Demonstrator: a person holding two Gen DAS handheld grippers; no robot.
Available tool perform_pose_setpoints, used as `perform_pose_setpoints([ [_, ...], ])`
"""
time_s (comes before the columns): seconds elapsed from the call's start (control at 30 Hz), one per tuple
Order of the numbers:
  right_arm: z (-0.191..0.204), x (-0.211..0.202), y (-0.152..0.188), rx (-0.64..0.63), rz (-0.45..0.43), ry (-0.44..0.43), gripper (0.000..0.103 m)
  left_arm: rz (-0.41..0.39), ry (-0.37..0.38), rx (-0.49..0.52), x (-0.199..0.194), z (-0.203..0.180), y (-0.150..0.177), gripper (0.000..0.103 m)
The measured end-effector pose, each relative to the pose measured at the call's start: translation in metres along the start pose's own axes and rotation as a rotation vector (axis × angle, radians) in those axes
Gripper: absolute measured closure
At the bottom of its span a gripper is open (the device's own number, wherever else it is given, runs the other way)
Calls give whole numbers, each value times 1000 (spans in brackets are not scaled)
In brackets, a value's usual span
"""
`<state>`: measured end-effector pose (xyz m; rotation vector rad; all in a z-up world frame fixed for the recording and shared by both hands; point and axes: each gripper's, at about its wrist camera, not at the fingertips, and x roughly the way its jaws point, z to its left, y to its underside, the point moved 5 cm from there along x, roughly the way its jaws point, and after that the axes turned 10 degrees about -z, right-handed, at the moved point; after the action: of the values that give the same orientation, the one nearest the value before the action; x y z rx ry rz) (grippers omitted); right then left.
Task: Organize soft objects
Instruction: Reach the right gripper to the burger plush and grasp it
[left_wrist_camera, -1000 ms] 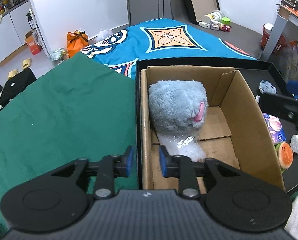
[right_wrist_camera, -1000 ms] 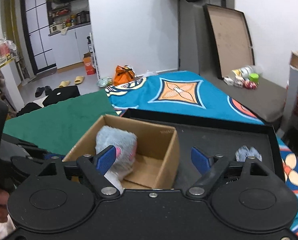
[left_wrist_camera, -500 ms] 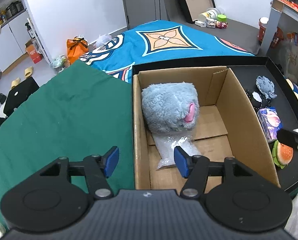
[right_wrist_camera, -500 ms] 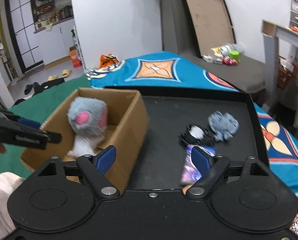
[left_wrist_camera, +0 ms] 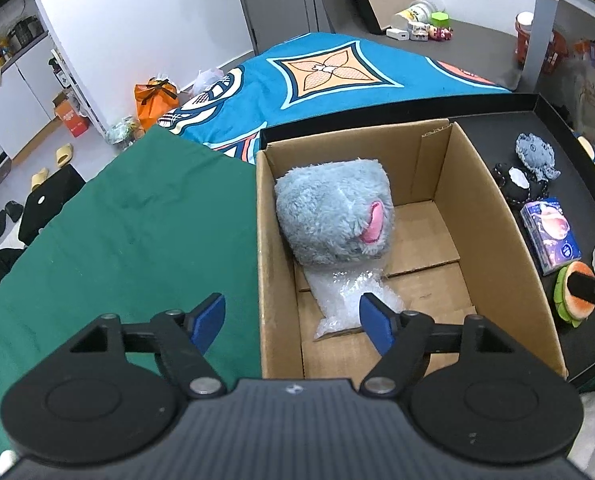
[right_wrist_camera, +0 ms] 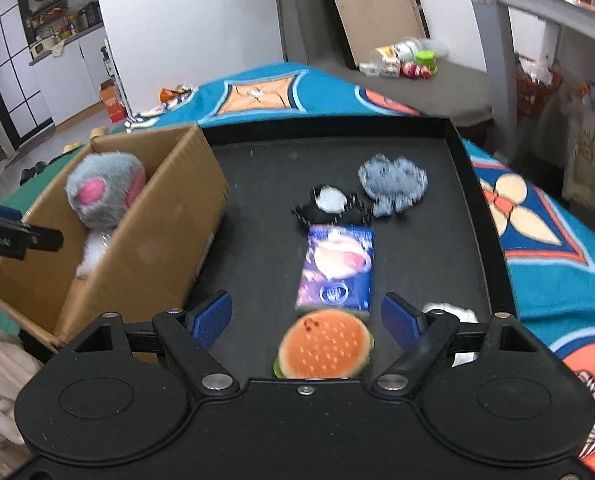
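The left wrist view looks down into the cardboard box: a grey plush toy sits at its far left corner, and a clear plastic bag lies on the floor of the box just in front of the toy. Only this view shows the green cloth left of the box. The right wrist view shows the box from its side, and the black tray more fully: a grey fuzzy toy, a black-and-white spiky toy, a blue packet and a burger toy run from far to near, with a white item partly hidden behind the right finger.

A second ago the left fingers stood close together above the plastic bag; they have just been opening and the bag now lies free in the box. The right view then faced the box; now it faces the tray.

The left gripper is spread wide across the near left wall of the box, gripping nothing. The right gripper is wide apart and empty, hovering with the burger toy seen between its fingers, untouched.
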<state>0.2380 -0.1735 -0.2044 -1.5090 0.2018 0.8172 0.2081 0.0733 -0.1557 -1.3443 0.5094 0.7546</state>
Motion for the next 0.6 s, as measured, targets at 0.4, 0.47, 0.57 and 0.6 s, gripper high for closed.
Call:
perform_pose_setpoints([
  [0.4, -6, 19, 33, 10, 85, 23, 22, 18, -34, 119, 7, -18, -1, 23],
  [0.47, -6, 20, 36, -1, 94, 30, 27, 23, -37, 136, 8, -22, 0, 23],
  [0.57, -6, 19, 38, -24, 89, 48, 40, 27, -37, 153, 8, -25, -1, 23],
  [0.6, -6, 19, 38, -38, 85, 55, 44, 28, -38, 157, 8, -26, -1, 23],
])
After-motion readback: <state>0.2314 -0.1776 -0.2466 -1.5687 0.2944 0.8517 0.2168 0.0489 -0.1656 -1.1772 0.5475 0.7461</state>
